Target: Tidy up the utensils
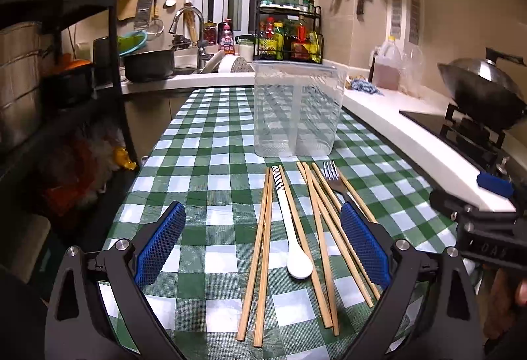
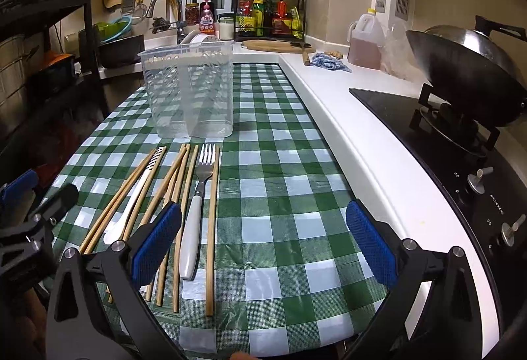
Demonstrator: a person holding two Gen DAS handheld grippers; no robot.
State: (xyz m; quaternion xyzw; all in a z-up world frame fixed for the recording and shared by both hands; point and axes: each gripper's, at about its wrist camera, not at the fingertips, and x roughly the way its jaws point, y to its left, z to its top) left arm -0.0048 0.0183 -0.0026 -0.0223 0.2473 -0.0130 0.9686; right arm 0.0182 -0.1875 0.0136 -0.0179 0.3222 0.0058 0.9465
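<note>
Several wooden chopsticks (image 1: 260, 248) (image 2: 210, 228), a white spoon (image 1: 293, 238) (image 2: 131, 205) and a fork with a white handle (image 2: 194, 218) (image 1: 332, 177) lie side by side on the green checked tablecloth (image 1: 210, 162) (image 2: 280, 162). A clear plastic utensil holder (image 1: 296, 109) (image 2: 189, 89) with two compartments stands empty behind them. My left gripper (image 1: 260, 241) is open above the chopsticks and spoon. My right gripper (image 2: 263, 234) is open, to the right of the fork, over bare cloth. The right gripper also shows at the left wrist view's right edge (image 1: 477, 211).
A white counter (image 2: 346, 129) runs along the right with a stove and wok (image 2: 467, 70), an oil jug (image 2: 365, 40) and a blue rag (image 2: 329, 61). A sink and faucet (image 1: 187, 30), a spice rack (image 1: 286, 33) and a black shelf (image 1: 66, 63) stand behind and left.
</note>
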